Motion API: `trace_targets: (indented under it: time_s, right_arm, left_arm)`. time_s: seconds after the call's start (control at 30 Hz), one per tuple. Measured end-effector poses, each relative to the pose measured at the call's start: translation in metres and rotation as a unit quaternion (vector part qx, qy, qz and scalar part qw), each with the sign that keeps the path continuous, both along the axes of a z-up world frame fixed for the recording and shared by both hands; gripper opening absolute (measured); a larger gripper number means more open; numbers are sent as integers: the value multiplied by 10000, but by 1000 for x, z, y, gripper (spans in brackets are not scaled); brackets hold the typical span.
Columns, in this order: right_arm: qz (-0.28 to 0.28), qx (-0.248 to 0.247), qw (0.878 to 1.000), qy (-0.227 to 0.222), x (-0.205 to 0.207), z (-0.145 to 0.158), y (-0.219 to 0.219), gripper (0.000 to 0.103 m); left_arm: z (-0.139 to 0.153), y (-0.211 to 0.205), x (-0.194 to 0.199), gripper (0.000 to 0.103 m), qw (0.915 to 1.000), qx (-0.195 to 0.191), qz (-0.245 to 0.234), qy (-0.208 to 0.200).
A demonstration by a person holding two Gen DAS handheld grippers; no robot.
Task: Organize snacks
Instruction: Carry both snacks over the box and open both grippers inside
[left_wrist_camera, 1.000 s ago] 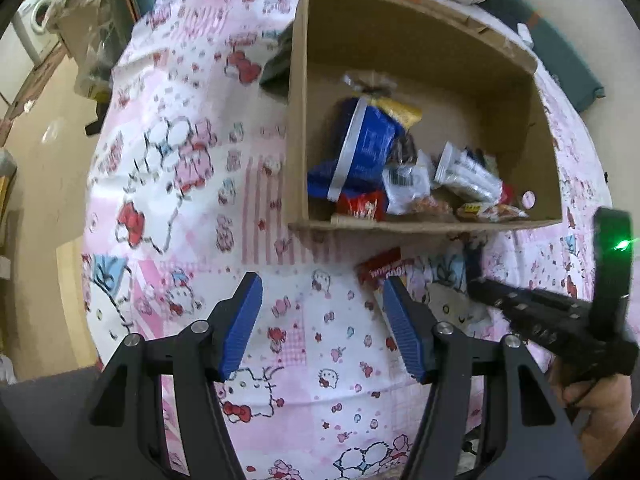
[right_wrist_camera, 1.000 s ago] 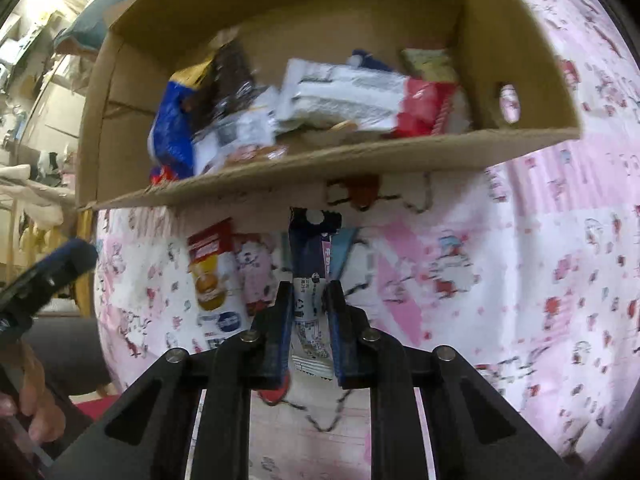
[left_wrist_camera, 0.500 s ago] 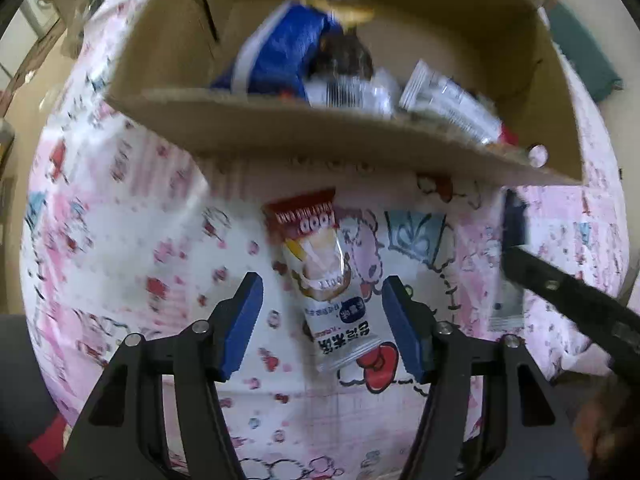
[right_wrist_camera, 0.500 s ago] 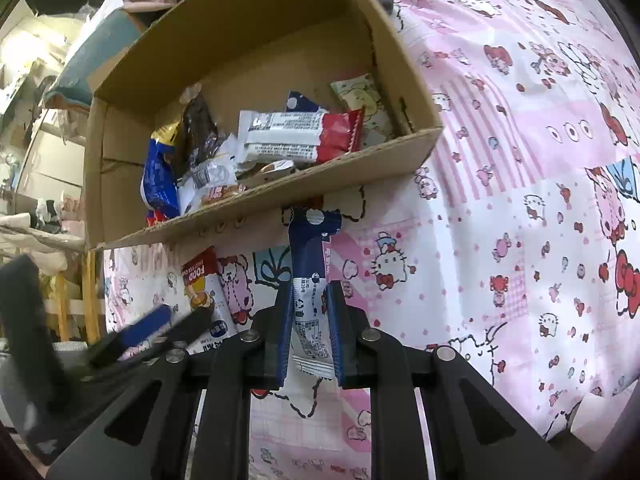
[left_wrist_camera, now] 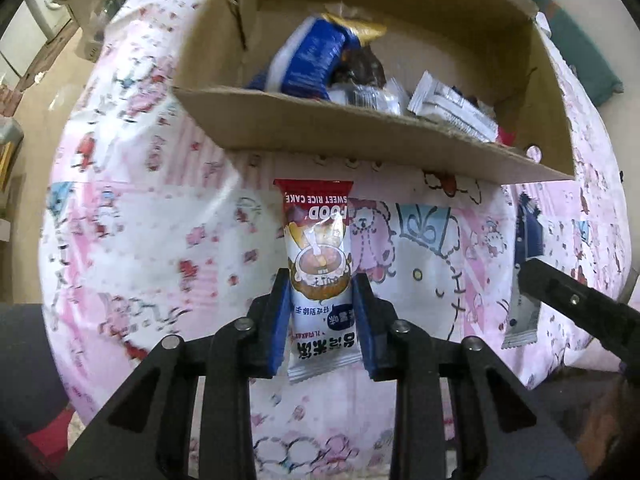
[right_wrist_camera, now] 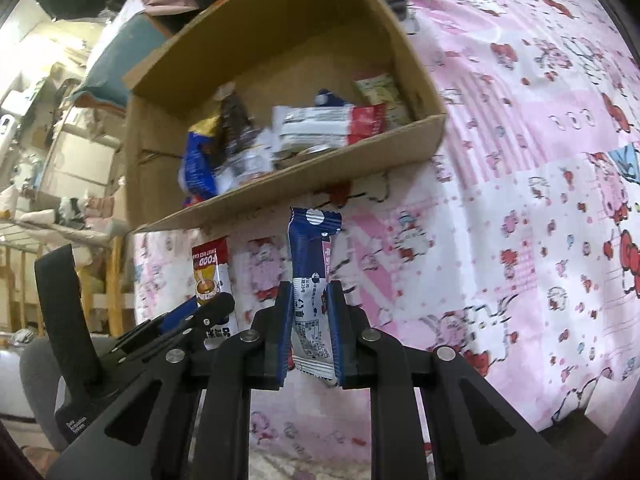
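My left gripper is shut on a red-and-white sweet rice cake packet, in front of the cardboard box. My right gripper is shut on a blue-and-white snack bar and holds it before the box's near wall. The box holds several snacks, among them a blue bag and a white-and-red bar. The left gripper with the rice cake packet shows at the lower left of the right wrist view. The blue bar shows at the right of the left wrist view.
A pink Hello Kitty cloth covers the surface under the box. Shelves and clutter stand beyond the left of the box. A green cushion lies behind the box at the right.
My left gripper moved in over the rice cake packet and shut on it. My right gripper kept hold of the blue bar and swung its view toward the right.
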State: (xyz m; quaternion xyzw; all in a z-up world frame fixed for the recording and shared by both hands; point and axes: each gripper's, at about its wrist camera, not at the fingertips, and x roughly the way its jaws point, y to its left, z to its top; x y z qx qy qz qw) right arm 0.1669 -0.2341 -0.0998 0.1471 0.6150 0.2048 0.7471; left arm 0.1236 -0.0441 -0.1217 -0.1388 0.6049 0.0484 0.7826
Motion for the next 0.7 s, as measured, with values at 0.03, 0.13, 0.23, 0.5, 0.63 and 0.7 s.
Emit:
trace_targets:
  time_s: [0.03, 0.13, 0.23, 0.5, 0.63, 0.7]
  right_arm:
    - [52, 33, 10000, 4, -1, 1, 2, 18]
    - [244, 166, 9996, 18, -6, 6, 13, 18]
    - [480, 337, 9983, -67, -11, 15, 27, 18]
    - [695, 674, 9932, -650, -5, 41, 45, 18]
    - [559, 711, 9897, -1107, 11, 56, 41, 18]
    - [437, 682, 9891, -1233, 26, 60, 38, 18]
  left_arm:
    - [5, 2, -5, 26, 10000, 2, 12, -33]
    - [23, 16, -14, 26, 9997, -108, 140, -145]
    - [45, 30, -21, 26, 9991, -92, 180, -361]
    - [109, 64, 0, 26, 9928, 294, 234, -1136]
    - [129, 70, 22, 26, 9889, 394, 198, -1422]
    - [135, 72, 36, 26, 9875, 411, 166, -1514]
